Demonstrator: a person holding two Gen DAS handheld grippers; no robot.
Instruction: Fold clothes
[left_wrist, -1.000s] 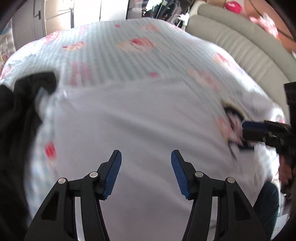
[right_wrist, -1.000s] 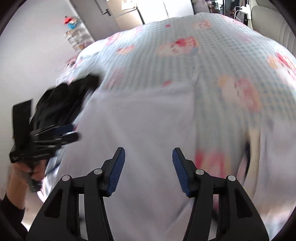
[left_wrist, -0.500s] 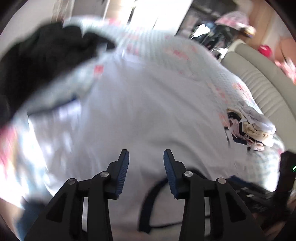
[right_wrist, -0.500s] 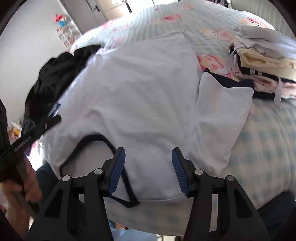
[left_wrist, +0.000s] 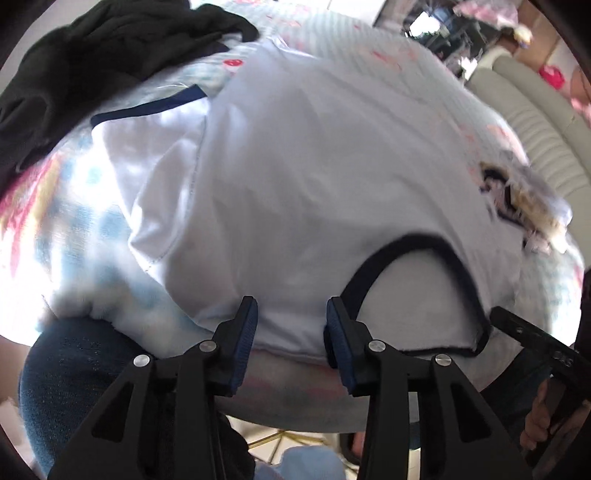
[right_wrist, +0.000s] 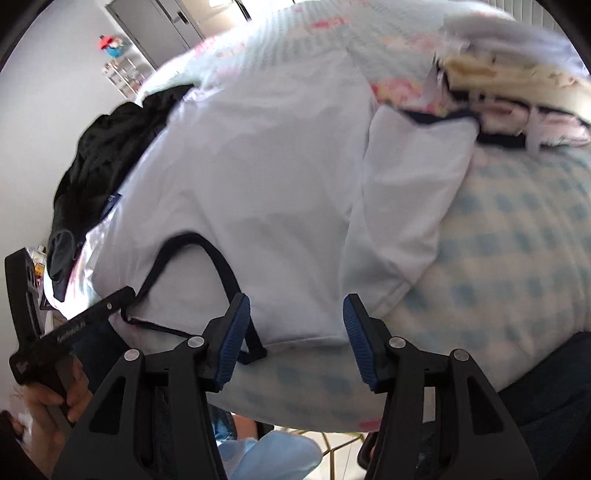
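A white T-shirt (left_wrist: 314, 177) with a dark navy collar (left_wrist: 413, 240) and navy sleeve trim lies spread flat on the bed, neck toward me; it also shows in the right wrist view (right_wrist: 266, 177). My left gripper (left_wrist: 291, 332) is open, its fingers straddling the shirt's near shoulder edge left of the collar. My right gripper (right_wrist: 295, 332) is open at the near edge right of the collar (right_wrist: 207, 254), beside the right sleeve (right_wrist: 410, 192). Neither holds cloth.
A black garment heap (left_wrist: 92, 62) lies at the bed's left side, also in the right wrist view (right_wrist: 107, 162). A stack of folded clothes (right_wrist: 509, 88) sits at the right. The blue-checked bedspread (right_wrist: 517, 258) covers the bed. A padded headboard (left_wrist: 535, 122) stands far right.
Both grippers have pulled back from over the shirt's body to its near collar edge and dropped lower. The left gripper's fingers have narrowed somewhat. The shirt now lies spread flat.
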